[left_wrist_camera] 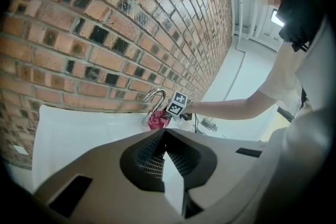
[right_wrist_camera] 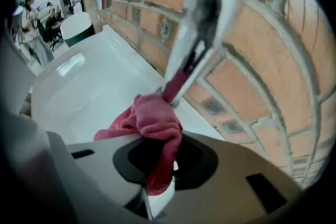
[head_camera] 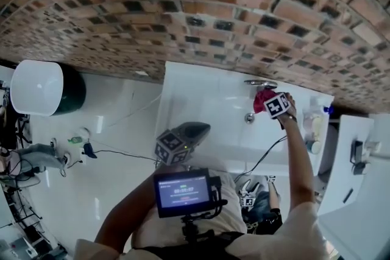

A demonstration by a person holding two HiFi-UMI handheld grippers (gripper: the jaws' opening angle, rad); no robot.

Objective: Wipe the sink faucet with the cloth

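1. R gripper (right_wrist_camera: 160,191) is clenched on the cloth (right_wrist_camera: 156,131). A red strip runs down betw. its jaws, and the rest is bunched just ahead of the tips.
2. That wad touches the faucet (right_wrist_camera: 206,18) low on its stem, close to the base at the back rim of the sink (right_wrist_camera: 89,81). The chrome shows a red reflection there.
3. Head view: cloth (head_camera: 261,99) sits right under the faucet's curved spout (head_camera: 261,83) and just left of the R gripper (head_camera: 273,104), by the brick wall (head_camera: 201,3). The arm reaches in from the sink's right side.
4. L gripper (head_camera: 186,134) hangs over the sink's (head_camera: 201,100) near-left part, well apart from faucet and cloth.
5. L gripper view: its jaws (left_wrist_camera: 170,181) are together w/ nothing betw. them. They point across the basin at the faucet (left_wrist_camera: 154,98), cloth (left_wrist_camera: 156,120) and R gripper (left_wrist_camera: 178,105).
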